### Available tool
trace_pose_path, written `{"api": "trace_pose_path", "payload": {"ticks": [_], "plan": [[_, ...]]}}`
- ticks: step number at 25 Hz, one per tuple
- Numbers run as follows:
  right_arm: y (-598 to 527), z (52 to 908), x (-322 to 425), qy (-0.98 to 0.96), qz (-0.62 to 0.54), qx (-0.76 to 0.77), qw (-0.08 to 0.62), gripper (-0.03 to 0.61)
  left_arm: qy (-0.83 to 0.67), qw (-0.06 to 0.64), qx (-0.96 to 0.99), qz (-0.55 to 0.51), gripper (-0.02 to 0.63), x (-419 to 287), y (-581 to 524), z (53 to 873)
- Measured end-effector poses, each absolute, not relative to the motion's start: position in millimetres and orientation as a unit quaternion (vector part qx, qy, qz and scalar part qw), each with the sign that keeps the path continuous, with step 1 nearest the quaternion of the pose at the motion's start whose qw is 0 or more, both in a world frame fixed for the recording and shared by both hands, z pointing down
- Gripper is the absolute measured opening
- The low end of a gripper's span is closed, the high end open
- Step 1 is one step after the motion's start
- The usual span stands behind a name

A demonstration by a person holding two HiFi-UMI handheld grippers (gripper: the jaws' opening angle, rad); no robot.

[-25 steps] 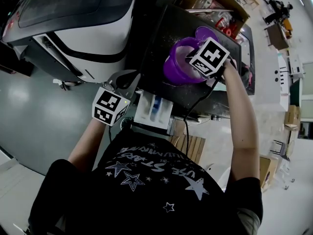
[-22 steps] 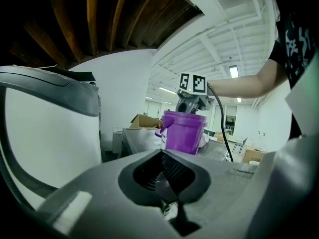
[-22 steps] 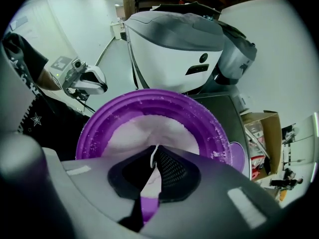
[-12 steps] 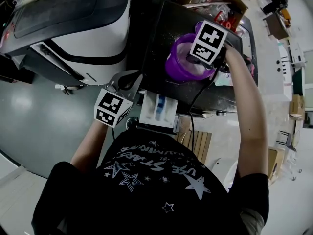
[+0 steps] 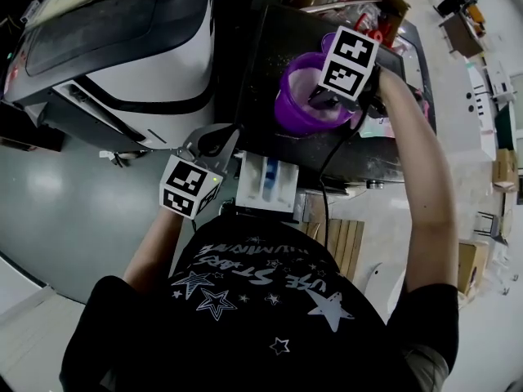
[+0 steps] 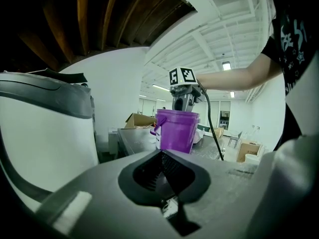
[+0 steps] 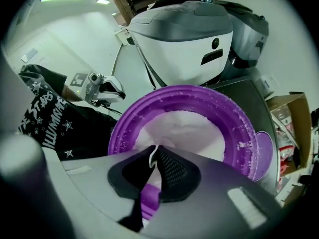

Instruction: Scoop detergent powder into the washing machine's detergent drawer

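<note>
While the right gripper (image 7: 154, 156) points down into the mouth of the bucket (image 5: 288, 109), its jaws stand nearly together, pinched on a thin white edge at their tips. This looks to be the scoop (image 7: 151, 158), though little of it shows. Through the slit behind the tips only purple can be seen. The powder (image 7: 189, 128) lies white in the bucket, heaped toward the far wall, with grains clinging to the purple inside and the rim. The bucket stands on a dark table (image 5: 270, 47), and a purple lid (image 7: 264, 156) lies just beside it.

The left gripper (image 6: 162, 154) is closed on nothing: its jaws meet, with no thing between them. It hangs low and well apart from the bucket, off the table's near left corner, and looks up toward the bucket and the other gripper above it.

The drawer (image 5: 265, 182) sticks out at the table's near edge, white with a blue part in its middle. It is just right of the left gripper and below the bucket in the head view. No powder can be made out in it.

The washer (image 5: 139, 64) stands left of the table — white body, dark lid. An open box (image 5: 392, 2) sits behind the table.
</note>
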State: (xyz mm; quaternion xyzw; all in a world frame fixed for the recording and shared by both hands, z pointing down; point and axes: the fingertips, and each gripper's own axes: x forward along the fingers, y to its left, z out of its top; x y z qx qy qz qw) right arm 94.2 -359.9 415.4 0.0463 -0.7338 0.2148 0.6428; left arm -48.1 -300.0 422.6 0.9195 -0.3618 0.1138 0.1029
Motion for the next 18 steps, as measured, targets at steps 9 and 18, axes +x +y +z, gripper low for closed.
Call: {"api": "trace_pose_path", "payload": {"ticks": [9, 18], "plan": [[-347.5, 402.3, 90.4, -0.756, 0.22, 0.038, 0.615, 0.043, -0.368, 0.089, 0.918, 0.117, 0.0, -38.6, -289.5, 416.0], [-344.0, 389.6, 92.3, -0.784, 0.28, 0.07, 0.549, 0.038, -0.381, 0.086, 0.913, 0.116, 0.0, -32.7, -282.7, 413.4]]}}
